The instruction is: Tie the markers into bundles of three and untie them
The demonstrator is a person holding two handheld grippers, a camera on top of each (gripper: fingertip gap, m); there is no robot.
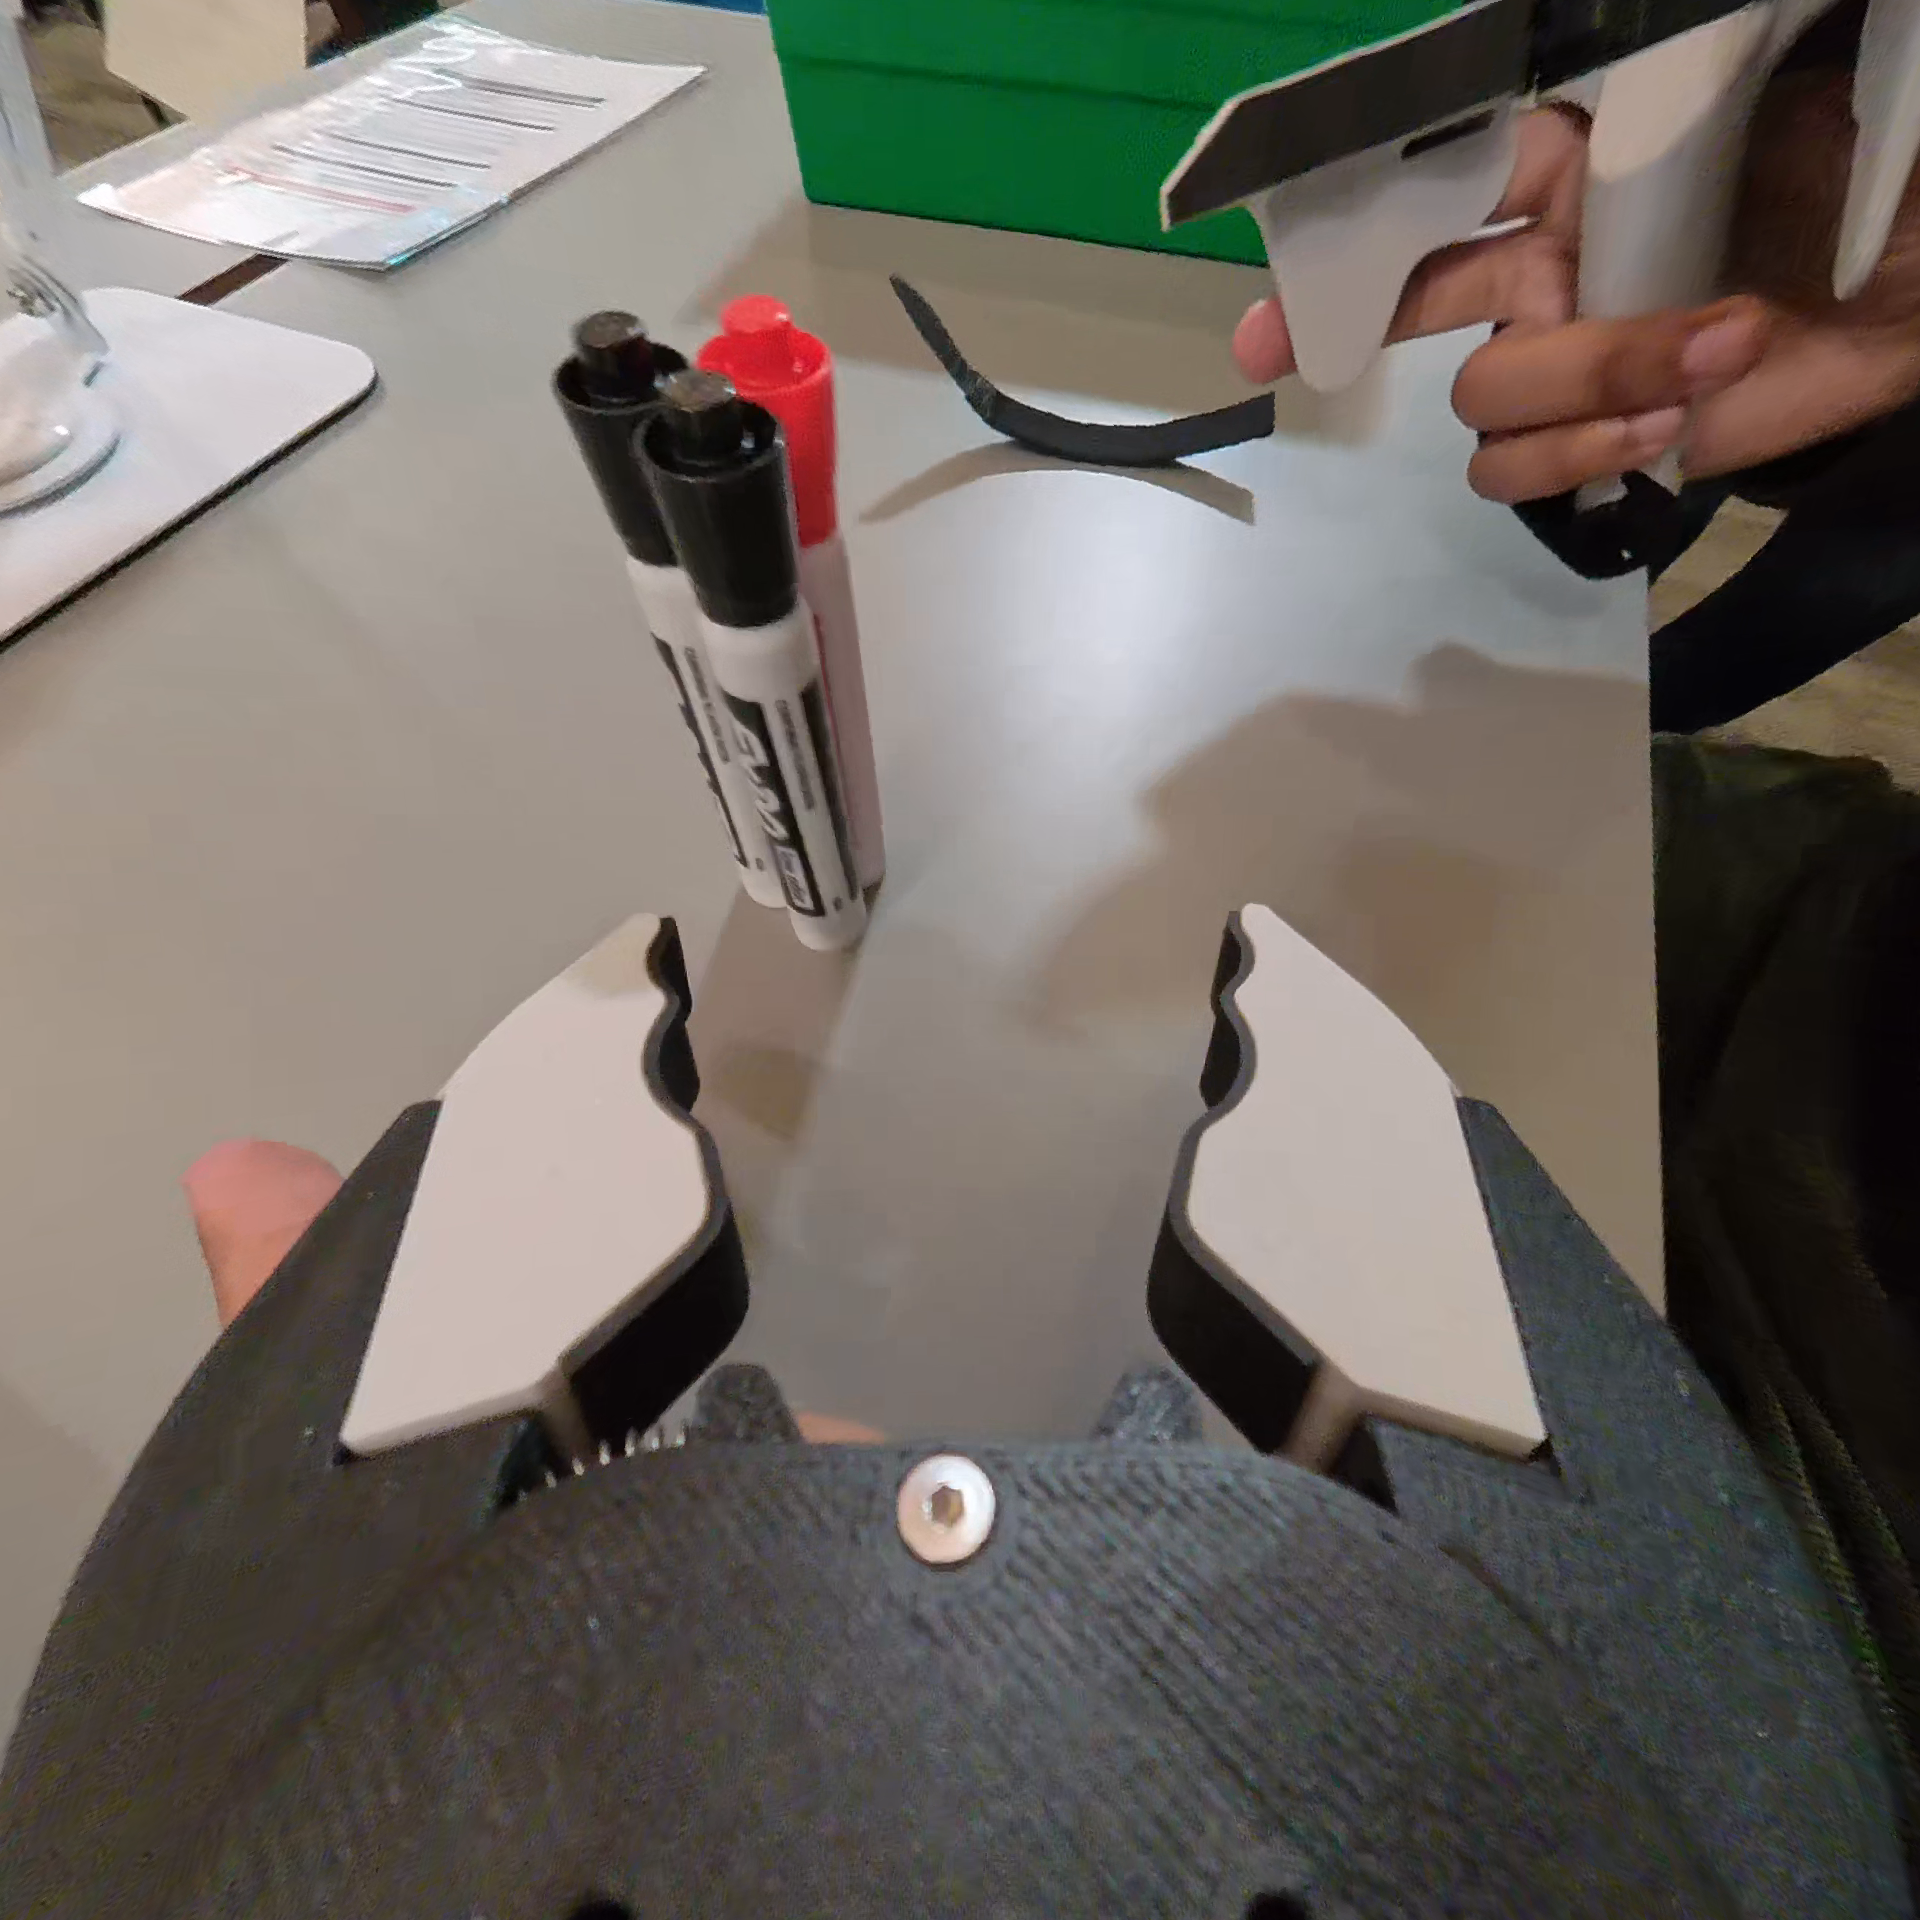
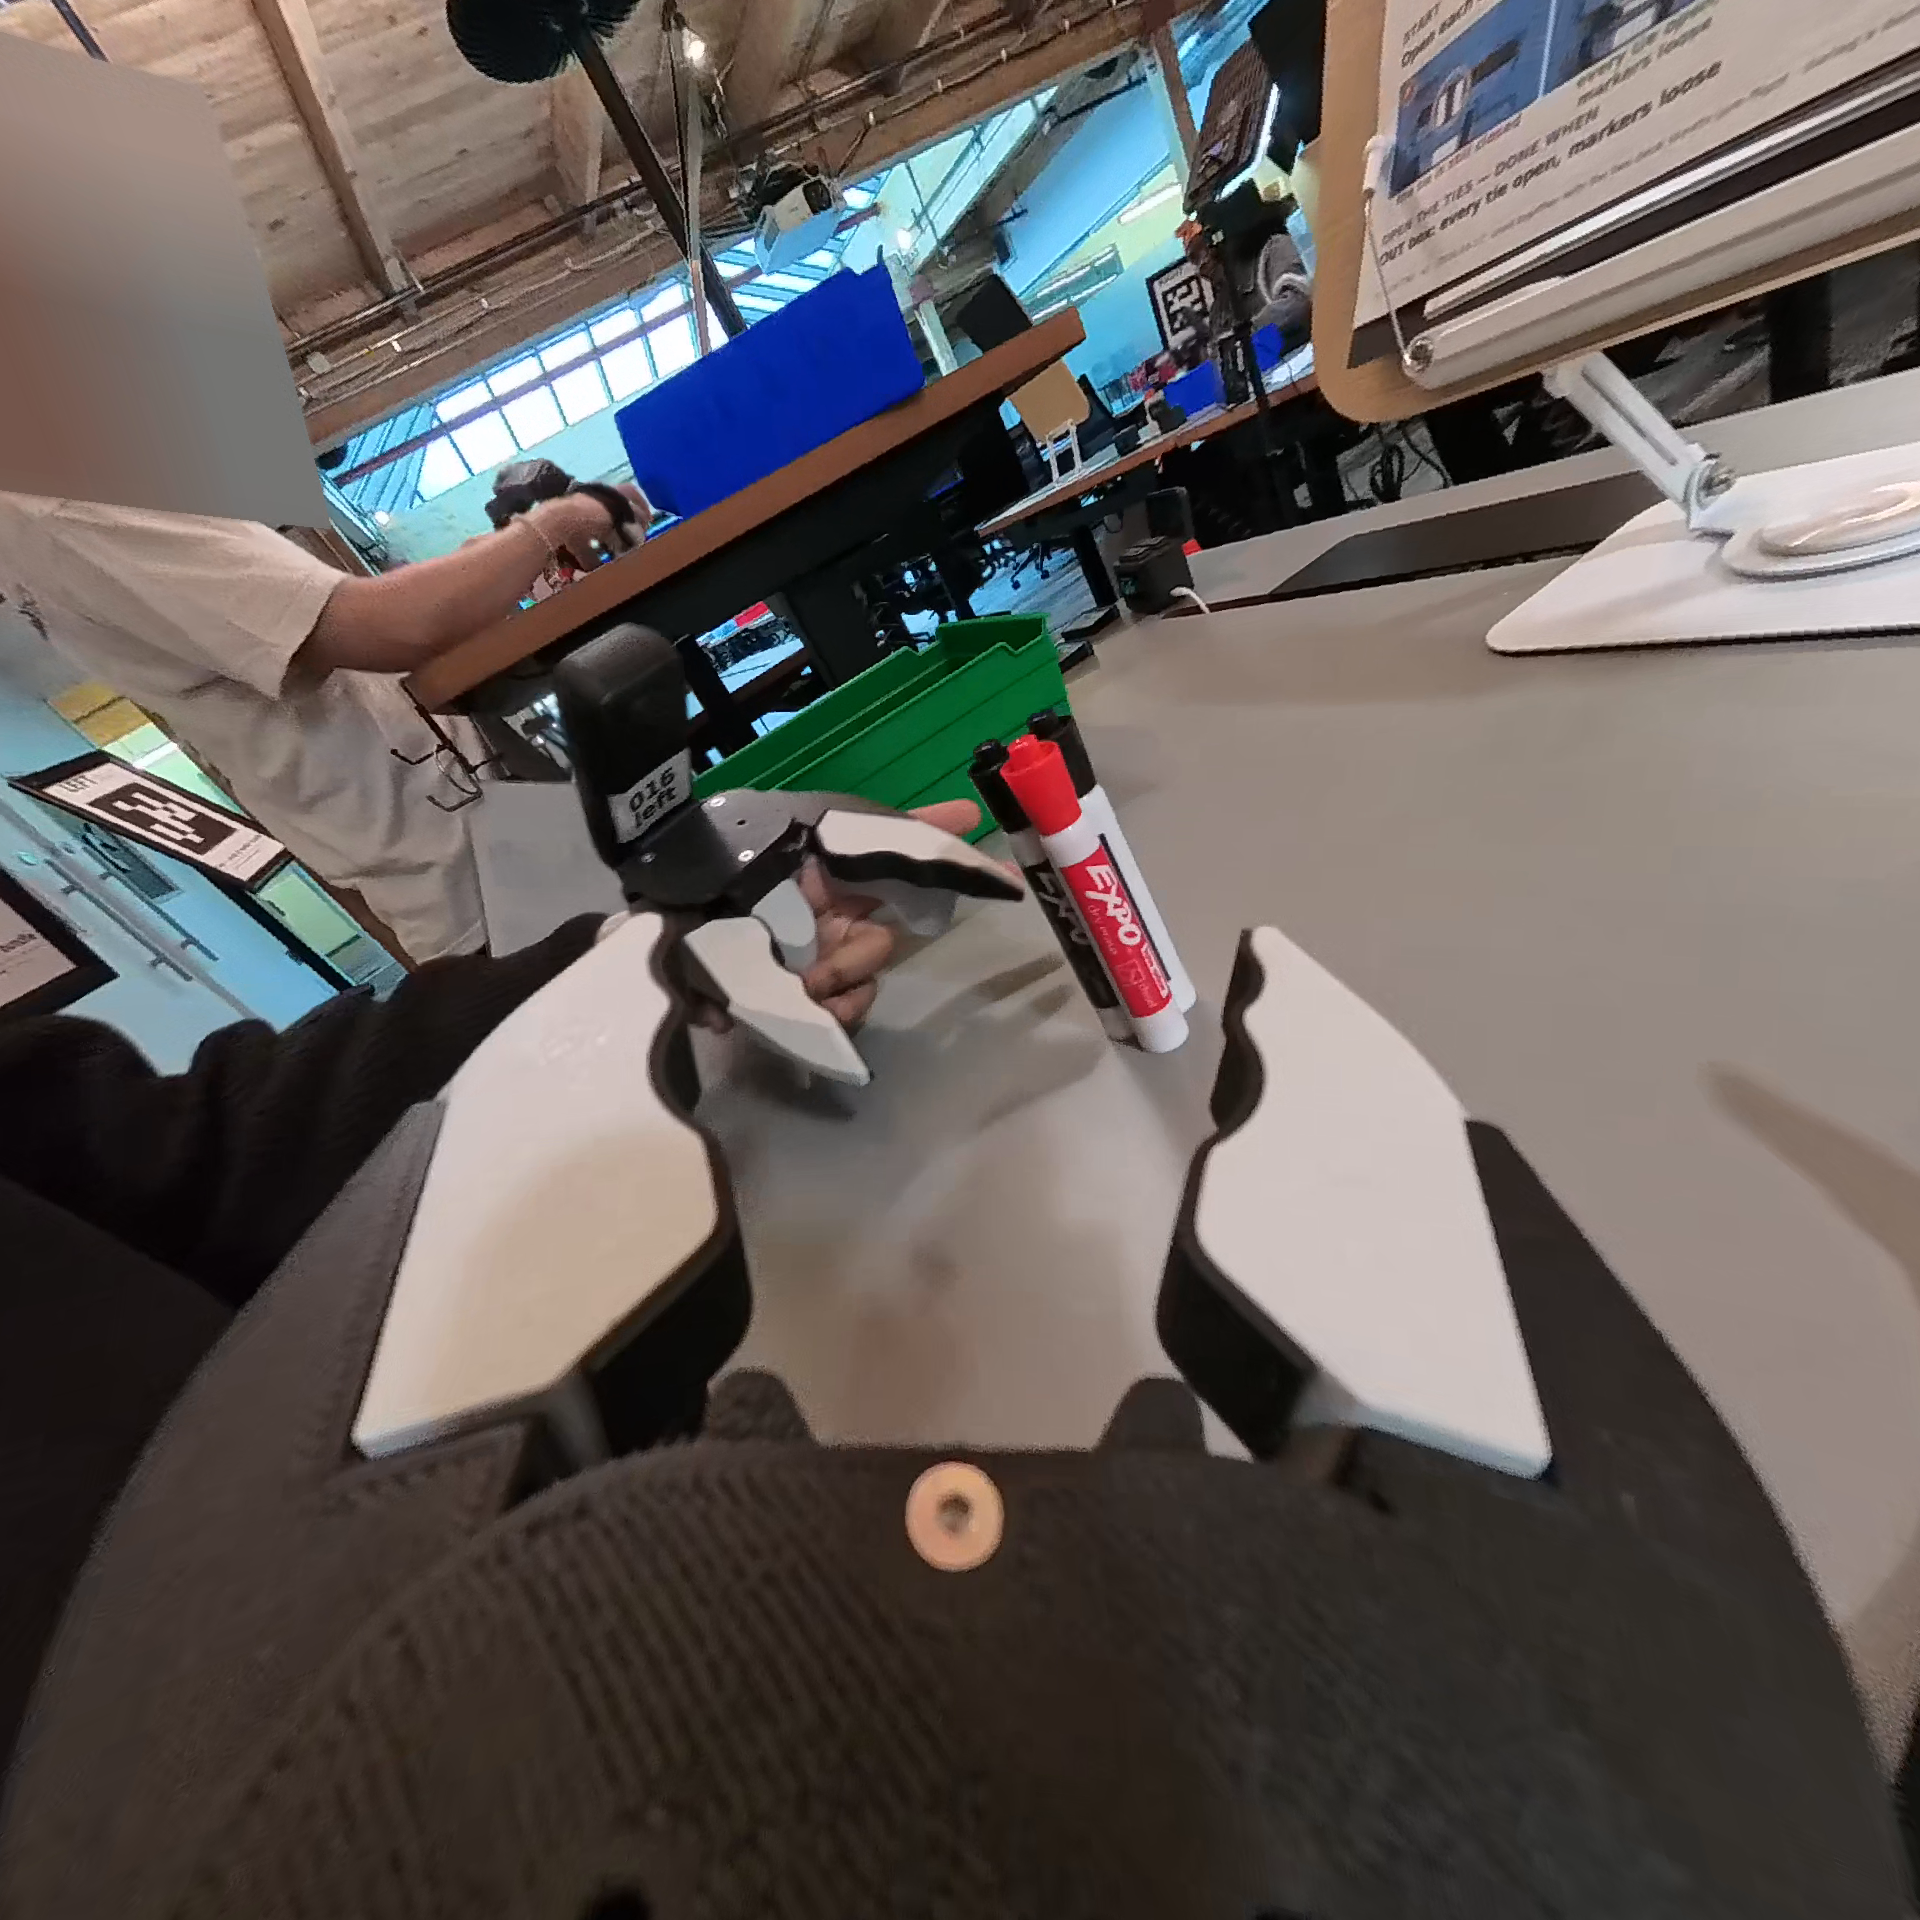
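Note:
Three markers, two with black caps and one with a red cap, stand upright close together on the grey table, with no tie around them. A black tie strap lies loose and curved on the table behind them to the right. My left gripper is open and empty, just short of the markers. My right gripper is open and empty above the strap's right end. In the right wrist view, the markers stand ahead of my right gripper, and the left gripper is open to their left.
A green bin stands behind the markers and also shows in the right wrist view. A white stand base with a glass on it sits at the left, and a sleeved sheet lies behind. A person works at another table. Left tips to right tips: about 15 cm.

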